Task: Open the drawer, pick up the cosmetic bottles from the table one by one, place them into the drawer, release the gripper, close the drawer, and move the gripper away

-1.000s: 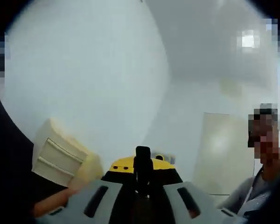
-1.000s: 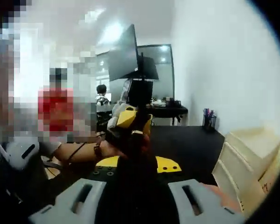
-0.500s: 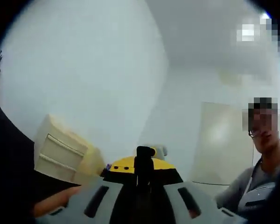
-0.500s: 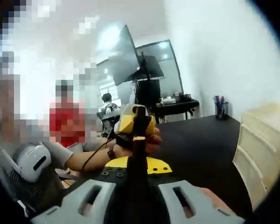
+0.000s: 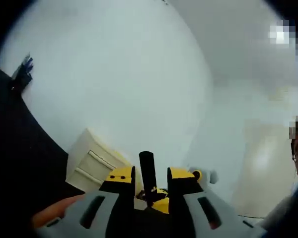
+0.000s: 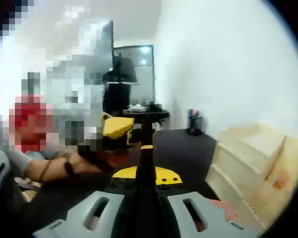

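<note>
A cream drawer unit stands on the dark table against the white wall, its drawer fronts pushed in. My left gripper points above it; its yellow halves stand apart on either side of a black centre bar, with nothing between them. In the right gripper view the same drawer unit is at the right. My right gripper shows as one thin black bar, shut and holding nothing. A hand holds the yellow left gripper off to the left of it.
A pen holder stands on the table by the wall, also seen as the pen holder beyond the drawer unit. A desk with monitors is at the back. People sit at the left. An orange fingertip shows beside my left gripper.
Both views have swung towards the wall and drawer unit. My left gripper's yellow halves and grey side pieces have moved apart. My right gripper has stayed shut.
</note>
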